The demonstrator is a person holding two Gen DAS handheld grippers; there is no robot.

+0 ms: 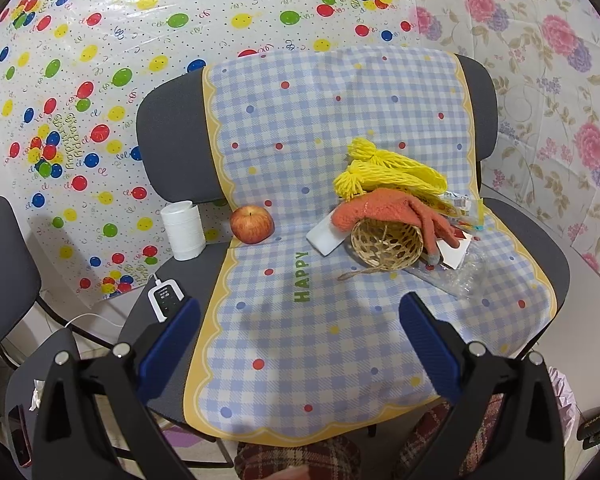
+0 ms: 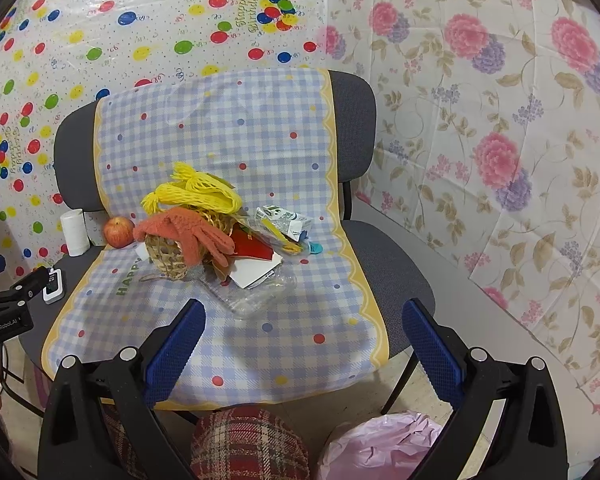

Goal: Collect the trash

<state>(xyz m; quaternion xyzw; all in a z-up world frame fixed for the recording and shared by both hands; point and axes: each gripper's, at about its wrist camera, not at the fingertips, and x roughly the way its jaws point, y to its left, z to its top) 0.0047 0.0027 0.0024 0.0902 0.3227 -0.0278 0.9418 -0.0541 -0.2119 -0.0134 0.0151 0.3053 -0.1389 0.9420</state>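
Both grippers, left gripper [image 1: 300, 336] and right gripper [image 2: 304, 340], hover with jaws apart over the chair's front edge as trash [image 2: 260, 292] tangles mid-seat with an orange glove [image 2: 192, 236], risking a wrong grab.

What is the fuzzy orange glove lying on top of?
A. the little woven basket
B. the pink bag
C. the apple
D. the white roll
A: the orange glove is draped over the tipped woven basket, while the apple sits apart to one side.
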